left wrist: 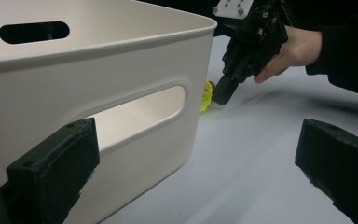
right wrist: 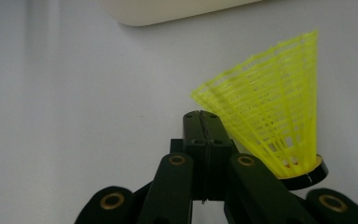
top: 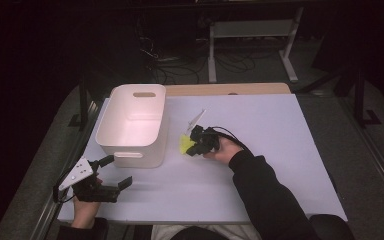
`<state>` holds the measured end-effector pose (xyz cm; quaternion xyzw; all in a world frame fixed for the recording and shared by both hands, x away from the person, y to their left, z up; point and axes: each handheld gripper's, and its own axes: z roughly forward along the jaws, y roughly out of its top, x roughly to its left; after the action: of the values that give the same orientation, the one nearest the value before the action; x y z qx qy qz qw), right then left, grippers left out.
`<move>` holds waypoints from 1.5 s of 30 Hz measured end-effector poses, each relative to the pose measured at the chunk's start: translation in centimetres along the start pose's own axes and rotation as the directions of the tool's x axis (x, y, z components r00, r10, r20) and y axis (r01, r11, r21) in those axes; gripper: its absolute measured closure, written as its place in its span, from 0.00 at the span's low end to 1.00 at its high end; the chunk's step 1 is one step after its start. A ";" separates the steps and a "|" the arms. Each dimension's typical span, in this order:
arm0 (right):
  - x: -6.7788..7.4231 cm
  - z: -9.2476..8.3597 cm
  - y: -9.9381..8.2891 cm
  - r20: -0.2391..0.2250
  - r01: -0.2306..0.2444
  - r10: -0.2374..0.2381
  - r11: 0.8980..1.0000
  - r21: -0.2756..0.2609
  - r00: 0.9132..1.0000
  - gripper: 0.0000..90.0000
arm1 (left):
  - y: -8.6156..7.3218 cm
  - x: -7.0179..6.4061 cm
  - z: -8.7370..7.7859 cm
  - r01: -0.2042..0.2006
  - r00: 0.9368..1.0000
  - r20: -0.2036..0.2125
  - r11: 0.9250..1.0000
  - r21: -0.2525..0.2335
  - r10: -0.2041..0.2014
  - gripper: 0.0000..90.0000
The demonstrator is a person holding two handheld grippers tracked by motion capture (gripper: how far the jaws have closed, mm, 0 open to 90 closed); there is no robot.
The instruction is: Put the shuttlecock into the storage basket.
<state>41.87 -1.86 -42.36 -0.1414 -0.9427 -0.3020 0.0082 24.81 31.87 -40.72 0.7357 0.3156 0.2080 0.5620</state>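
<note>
You're at a pale lavender-white table (top: 260, 170), matte and smooth, w/ a strip of bare wood along its far edge; the room round it is dark, w/ grey floor, cables and a white metal frame (top: 252, 40) at the back. Left of centre sits a white bin (top: 132, 125): plastic, rounded corners, slot handles on the near and far walls, smooth inside, and what you can see of its floor holds nothing. Just right of the bin, on the table, is the shuttlecock (top: 185, 145): a neon-yellow plastic mesh skirt flaring to an open cone, w/ a black base. In the right gripper view it sits beside the closed tips, at their right, not between them. Your right gripper (top: 196, 144) has its jaws shut flat on each other, nothing in them; tip down near the table, next to the shuttlecock. Your left gripper (top: 117, 172) rests at the near left corner, jaws wide apart and empty, pointing at the bin's near wall. Both grippers are black, hard-edged, w/ brass pivot pins on the right one.
</note>
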 end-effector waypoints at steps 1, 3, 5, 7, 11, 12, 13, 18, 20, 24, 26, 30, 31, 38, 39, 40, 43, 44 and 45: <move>0.0 0.0 0.1 0.003 -0.002 0.002 1.000 0.002 1.000 0.99 | 0.0 0.0 0.0 0.000 1.000 0.000 1.000 0.000 0.000 0.00; 0.0 0.2 0.2 0.007 0.003 -0.003 1.000 0.008 1.000 0.99 | 0.0 0.0 0.0 0.000 1.000 0.001 1.000 -0.001 0.000 0.00; -0.1 0.3 0.4 0.014 0.006 -0.006 1.000 0.012 1.000 0.99 | 0.0 0.0 0.0 -0.001 1.000 0.001 1.000 0.000 0.001 0.00; -0.3 0.3 0.5 0.020 -0.003 0.003 1.000 0.011 1.000 0.99 | 0.0 0.0 0.0 0.000 1.000 0.001 1.000 -0.001 0.000 0.00; -0.9 0.4 0.6 0.028 -0.020 0.020 1.000 0.002 0.999 0.99 | 0.0 0.0 0.0 -0.001 1.000 0.001 1.000 0.000 0.001 0.00; -1.0 0.4 0.6 0.030 -0.024 0.024 1.000 -0.004 0.999 0.99 | 0.0 0.0 0.0 -0.001 1.000 0.001 1.000 -0.001 0.001 0.00; -1.1 0.4 0.6 0.031 -0.027 0.028 1.000 -0.005 0.999 0.99 | 0.0 0.0 0.0 -0.001 1.000 0.001 1.000 0.000 0.001 0.00; -1.5 0.4 0.8 0.044 -0.037 0.037 0.999 -0.022 0.998 0.99 | 0.0 0.0 0.0 -0.001 1.000 0.001 1.000 -0.001 0.001 0.00; -1.5 0.4 0.9 0.050 -0.043 0.044 0.999 -0.028 0.998 0.99 | 0.0 0.0 0.0 -0.001 1.000 0.001 1.000 -0.001 0.001 0.00; -1.8 0.6 1.1 0.065 -0.046 0.048 0.999 -0.025 0.997 0.99 | 0.0 0.0 0.0 0.000 1.000 0.001 1.000 -0.002 0.000 0.00; -1.9 0.7 1.2 0.067 -0.053 0.054 0.998 -0.025 0.996 0.99 | 0.0 0.0 0.0 -0.001 1.000 0.001 1.000 -0.001 0.001 0.00; -2.2 0.8 1.4 0.076 -0.069 0.072 0.997 -0.035 0.995 0.99 | 0.0 0.0 0.0 -0.001 1.000 0.001 1.000 -0.002 0.001 0.00; -2.2 0.9 1.4 0.077 -0.071 0.074 0.997 -0.037 0.994 0.99 | 0.0 0.0 0.0 -0.001 1.000 0.001 1.000 -0.002 0.001 0.00; -2.6 0.9 1.4 0.080 -0.100 0.104 0.993 -0.058 0.991 0.99 | 0.0 0.0 0.0 -0.001 1.000 0.002 1.000 -0.002 0.001 0.00; -2.7 0.9 1.3 0.082 -0.104 0.108 0.993 -0.061 0.991 0.99 | 0.0 0.0 0.0 0.000 1.000 0.002 1.000 -0.002 0.000 0.00; -2.7 0.9 1.3 0.084 -0.107 0.112 0.992 -0.062 0.990 0.99 | 0.0 0.0 0.0 0.000 1.000 0.002 1.000 -0.003 0.000 0.00; -2.9 0.9 1.3 0.097 -0.113 0.120 0.991 -0.072 0.988 0.99 | 0.0 0.0 0.0 0.001 1.000 0.002 1.000 -0.002 -0.001 0.00; -3.0 0.9 1.2 0.099 -0.119 0.126 0.990 -0.076 0.987 0.99 | 0.0 0.0 0.0 0.000 1.000 0.002 1.000 -0.002 0.000 0.00; -3.1 0.8 1.2 0.102 -0.124 0.132 0.989 -0.080 0.986 0.99 | 0.0 0.0 0.0 -0.001 1.000 0.002 1.000 -0.002 0.001 0.00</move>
<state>45.22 -1.24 -42.64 -0.2179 -0.9190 -0.3273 -0.0281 24.81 31.89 -40.70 0.7354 0.3146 0.2078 0.5630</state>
